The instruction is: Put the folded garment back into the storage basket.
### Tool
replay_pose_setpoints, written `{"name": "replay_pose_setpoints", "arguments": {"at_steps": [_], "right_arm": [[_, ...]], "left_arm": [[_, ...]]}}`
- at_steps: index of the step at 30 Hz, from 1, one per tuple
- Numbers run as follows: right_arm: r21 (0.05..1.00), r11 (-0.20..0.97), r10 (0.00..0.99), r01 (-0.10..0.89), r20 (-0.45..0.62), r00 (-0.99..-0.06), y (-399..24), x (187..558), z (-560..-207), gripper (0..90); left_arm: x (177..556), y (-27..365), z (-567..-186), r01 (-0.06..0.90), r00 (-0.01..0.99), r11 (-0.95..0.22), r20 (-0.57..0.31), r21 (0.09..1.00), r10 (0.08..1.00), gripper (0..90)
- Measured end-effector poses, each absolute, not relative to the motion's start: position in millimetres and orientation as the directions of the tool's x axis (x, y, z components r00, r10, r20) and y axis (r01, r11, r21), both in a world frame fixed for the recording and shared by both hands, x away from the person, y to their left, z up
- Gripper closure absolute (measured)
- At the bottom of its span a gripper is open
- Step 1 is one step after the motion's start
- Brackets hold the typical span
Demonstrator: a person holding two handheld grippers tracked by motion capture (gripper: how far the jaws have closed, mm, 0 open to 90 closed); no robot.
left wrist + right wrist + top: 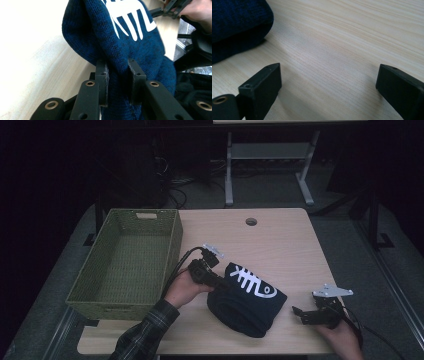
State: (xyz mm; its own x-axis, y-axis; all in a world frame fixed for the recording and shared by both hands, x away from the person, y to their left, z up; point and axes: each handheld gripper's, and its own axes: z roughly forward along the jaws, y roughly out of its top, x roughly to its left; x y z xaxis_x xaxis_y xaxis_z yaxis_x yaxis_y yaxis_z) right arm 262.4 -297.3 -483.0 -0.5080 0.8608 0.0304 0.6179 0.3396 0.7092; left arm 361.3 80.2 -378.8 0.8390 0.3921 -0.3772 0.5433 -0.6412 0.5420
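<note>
Left hand-held gripper (pixel 117 75) is pinching a fold of the dark blue knitted beanie (pixel 247 300), pads biting deep into the wool, likely for a lift towards the woven basket (pixel 172 240) just beside it. The beanie sits mid-worktop (pixel 280 240), white fishbone motif up. Right hand-held gripper (pixel 328 82) rests nearby, jaws spread wide over bare wood, holding nothing

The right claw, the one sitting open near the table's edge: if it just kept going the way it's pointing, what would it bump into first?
Probably the dark blue knitted garment. The right claw points leftward across bare table, jaws wide apart and holding nothing, and the garment's edge lies next in that line. Depth is hard to judge, so it might skim past.
</note>
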Motion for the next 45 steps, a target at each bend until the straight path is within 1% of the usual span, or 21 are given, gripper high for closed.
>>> {"name": "replay_pose_setpoints", "arguments": {"at_steps": [8,20,32,45], "right_arm": [[0.709,0.339,0.861,0.618,0.030,-0.508,-297,262,-483,5.9],[0.710,0.339,0.861,0.618,0.031,-0.508,-297,262,-483,5.9],[0.710,0.338,0.861,0.618,0.031,-0.508,-297,262,-483,6.0],[0.710,0.338,0.861,0.618,0.031,-0.507,-297,262,-483,5.9]], "left_arm": [[362,80,-351,0.515,0.857,-0.656,-0.344,0.552,0.384,74.4],[366,91,-323,0.509,0.861,-0.641,-0.346,0.575,0.373,74.4],[368,115,-290,0.518,0.855,-0.623,-0.340,0.586,0.391,74.4],[370,152,-254,0.543,0.838,-0.587,-0.341,0.600,0.427,74.3]]}}
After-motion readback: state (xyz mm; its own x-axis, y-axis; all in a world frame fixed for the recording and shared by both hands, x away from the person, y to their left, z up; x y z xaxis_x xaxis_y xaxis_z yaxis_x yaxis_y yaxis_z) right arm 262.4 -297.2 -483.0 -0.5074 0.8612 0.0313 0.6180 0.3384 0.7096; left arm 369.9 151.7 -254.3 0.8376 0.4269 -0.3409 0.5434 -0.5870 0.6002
